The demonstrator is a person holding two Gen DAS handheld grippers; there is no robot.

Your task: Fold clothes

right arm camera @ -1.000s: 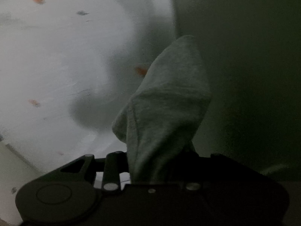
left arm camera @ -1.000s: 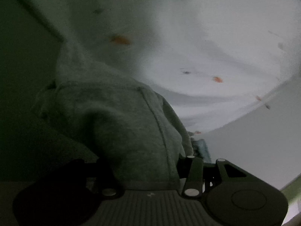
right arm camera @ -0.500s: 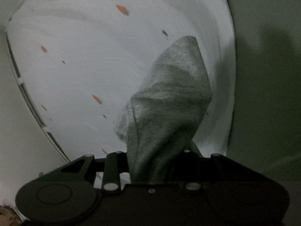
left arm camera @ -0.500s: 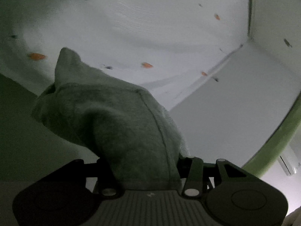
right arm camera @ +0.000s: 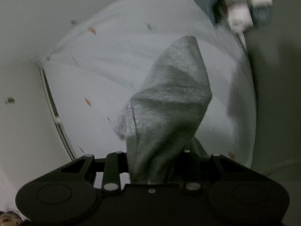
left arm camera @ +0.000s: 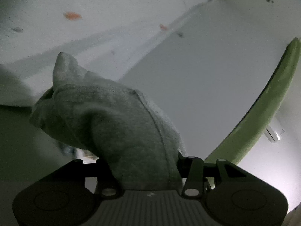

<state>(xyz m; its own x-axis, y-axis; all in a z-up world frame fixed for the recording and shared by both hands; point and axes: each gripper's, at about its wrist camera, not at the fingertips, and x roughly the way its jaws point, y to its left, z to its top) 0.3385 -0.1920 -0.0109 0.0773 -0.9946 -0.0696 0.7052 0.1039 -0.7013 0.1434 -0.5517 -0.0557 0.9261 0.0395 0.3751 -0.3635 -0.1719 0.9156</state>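
My left gripper is shut on a bunched edge of a grey knit garment, which drapes over the fingers and hides them. My right gripper is shut on another bunched part of the grey garment, which stands up in a cone and hides its fingers too. Both grippers hold the cloth lifted, above a white bedsheet with small orange and dark specks; the sheet shows in the left wrist view and in the right wrist view.
A white wall and a green curved band lie to the right in the left wrist view. Stacked folded clothes sit at the top right of the right wrist view. Pale green wall at the right.
Both grippers have swung with the garment still held: the views turned from the sheet close up towards the wall, the green band and the stacked clothes. The grip has not changed.
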